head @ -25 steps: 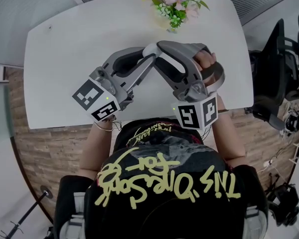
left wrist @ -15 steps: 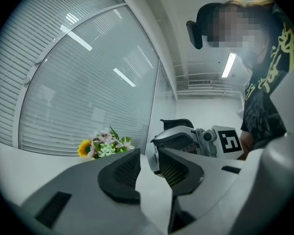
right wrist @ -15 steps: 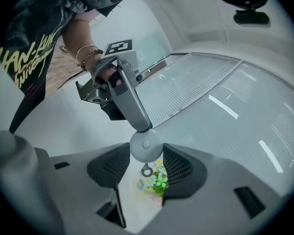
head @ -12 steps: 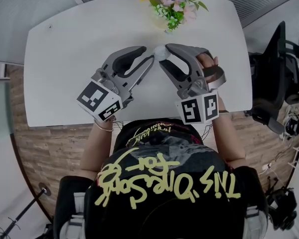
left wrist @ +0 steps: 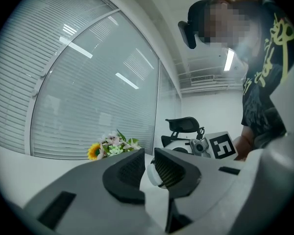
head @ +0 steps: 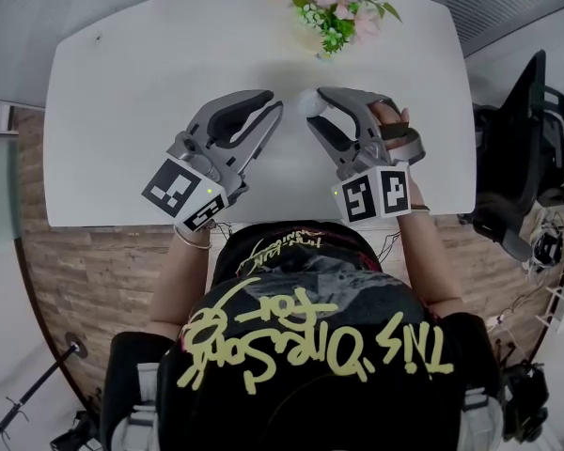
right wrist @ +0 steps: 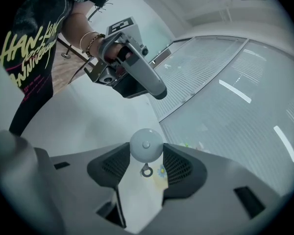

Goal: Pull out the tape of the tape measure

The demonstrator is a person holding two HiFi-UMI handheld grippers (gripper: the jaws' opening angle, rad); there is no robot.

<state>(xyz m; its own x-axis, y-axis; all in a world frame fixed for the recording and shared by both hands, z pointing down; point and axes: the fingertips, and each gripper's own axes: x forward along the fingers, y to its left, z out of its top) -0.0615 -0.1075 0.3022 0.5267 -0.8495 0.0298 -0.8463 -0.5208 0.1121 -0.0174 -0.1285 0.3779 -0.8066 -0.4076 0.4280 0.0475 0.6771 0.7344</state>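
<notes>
One round pale-grey tape measure [right wrist: 145,151], centre button [right wrist: 146,144], hanging ring [right wrist: 146,170]

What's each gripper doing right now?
Left gripper: jaws just closing, nearly shut; small white piece beside one pad, grip cannot be told.
Right gripper: closed on the tape measure.

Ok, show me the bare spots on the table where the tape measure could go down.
Bare: the table's left stretch, from the left gripper out to the left edge, and the right end beyond the right gripper. Crowded: the middle, where both grippers hang, and the far edge by the flowers.
</notes>
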